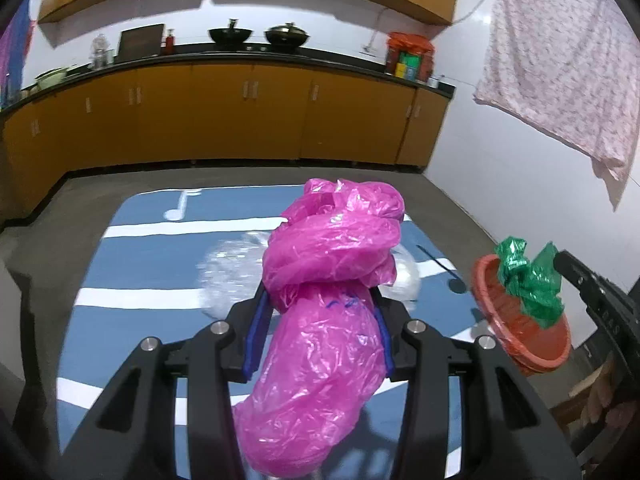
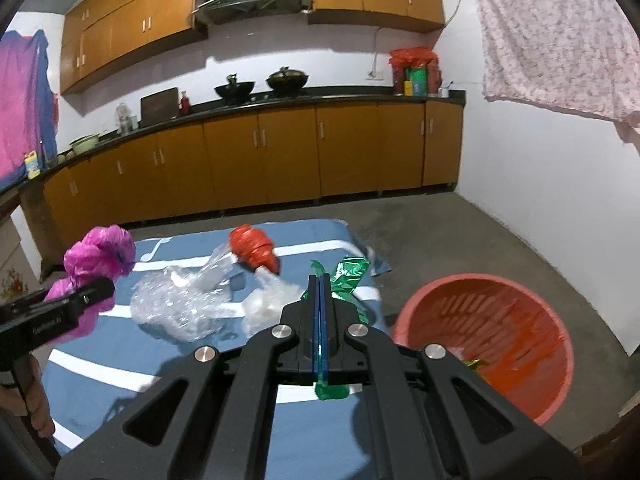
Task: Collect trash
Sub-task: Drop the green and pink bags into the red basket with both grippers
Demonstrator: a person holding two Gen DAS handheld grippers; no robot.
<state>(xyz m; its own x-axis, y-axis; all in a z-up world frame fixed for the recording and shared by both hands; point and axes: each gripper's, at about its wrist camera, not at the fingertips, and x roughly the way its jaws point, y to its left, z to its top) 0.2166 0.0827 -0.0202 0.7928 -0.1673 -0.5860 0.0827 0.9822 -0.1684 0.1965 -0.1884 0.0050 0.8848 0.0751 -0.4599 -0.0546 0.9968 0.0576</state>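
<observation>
both jaws loaded, basket waiting at the right

orange kitchen cabinets (image 2: 280, 152) run along the far wall under a dark countertop, and a blue mat (image 2: 120, 360) with white stripes and a music note lies on the grey floor (image 2: 460, 232).

the left gripper (image 1: 320, 320) has its jaws clenched on a crumpled magenta plastic bag (image 1: 332, 280). the bag fills the gap between the blue pads, bulging out past the fingertips above and hanging down behind them towards the camera. in the right wrist view the same bag (image 2: 96, 256) sits at the tip of the left gripper (image 2: 96, 292), held clear of the mat at the left edge.

the right gripper (image 2: 320, 300) has its jaws pressed fully together, with a thin green plastic bag (image 2: 348, 276) pinched between the pads. green film sticks out beyond the fingertips and a small fold pokes out below the pads. in the left wrist view the green bag (image 1: 528, 280) hangs from the right gripper (image 1: 560, 260) in front of the red basket (image 1: 532, 344).

on the mat lie a clear crumpled plastic sheet (image 2: 180, 304), a whitish plastic bag (image 2: 268, 304) and a red plastic bag (image 2: 254, 248). the red basket (image 2: 500, 300) stands on the floor just right of the mat, with some scraps in its bottom.
</observation>
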